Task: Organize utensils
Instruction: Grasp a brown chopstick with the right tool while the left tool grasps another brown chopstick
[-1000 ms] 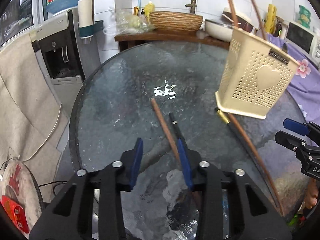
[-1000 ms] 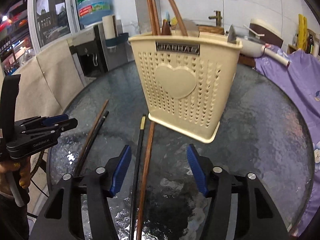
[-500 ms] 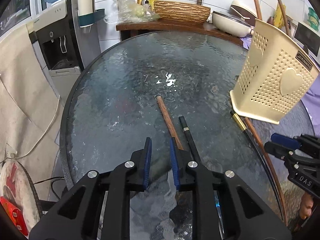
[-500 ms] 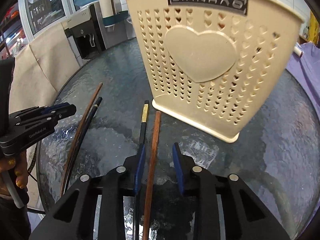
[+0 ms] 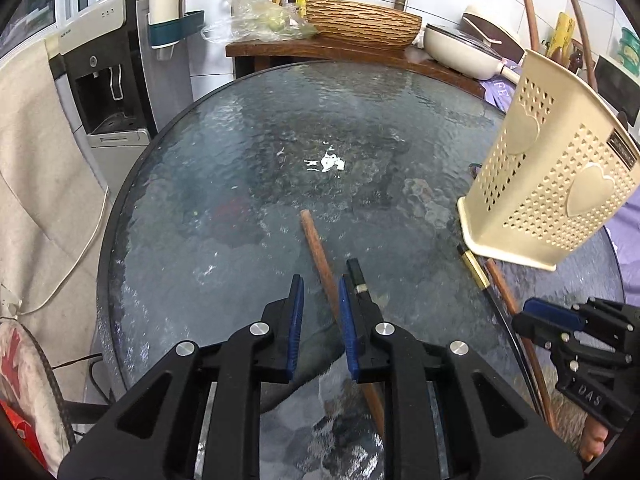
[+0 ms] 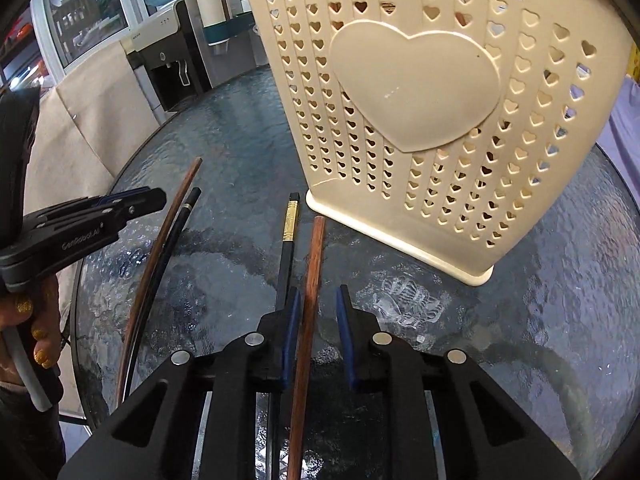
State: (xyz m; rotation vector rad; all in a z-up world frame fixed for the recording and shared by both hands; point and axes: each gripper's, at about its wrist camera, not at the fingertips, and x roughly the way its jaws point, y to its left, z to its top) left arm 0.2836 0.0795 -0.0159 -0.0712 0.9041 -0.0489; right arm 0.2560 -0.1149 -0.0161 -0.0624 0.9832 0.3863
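**Both tongs narrowed over chopsticks lying flat by the cream holder (image 6: 416,88)**

On my right gripper (image 6: 316,304) the jaws have just been closing. The near brown chopstick (image 6: 312,264) runs between them against the left-side pad, with a gap on the other side, so it is not pinched. Its long axis runs straight ahead and its end points at the holder's base, stopping just short. The gold-banded black chopstick (image 6: 289,232) lies parallel on the side away from the holder. My left gripper (image 5: 320,292) has also been closing and stands narrowly parted, grasping nothing. The far brown chopstick (image 5: 316,244) lies on the glass table (image 5: 240,160), well apart from the holder. It slants beneath the holder-side finger, with the silver-banded black chopstick (image 5: 356,276) alongside.
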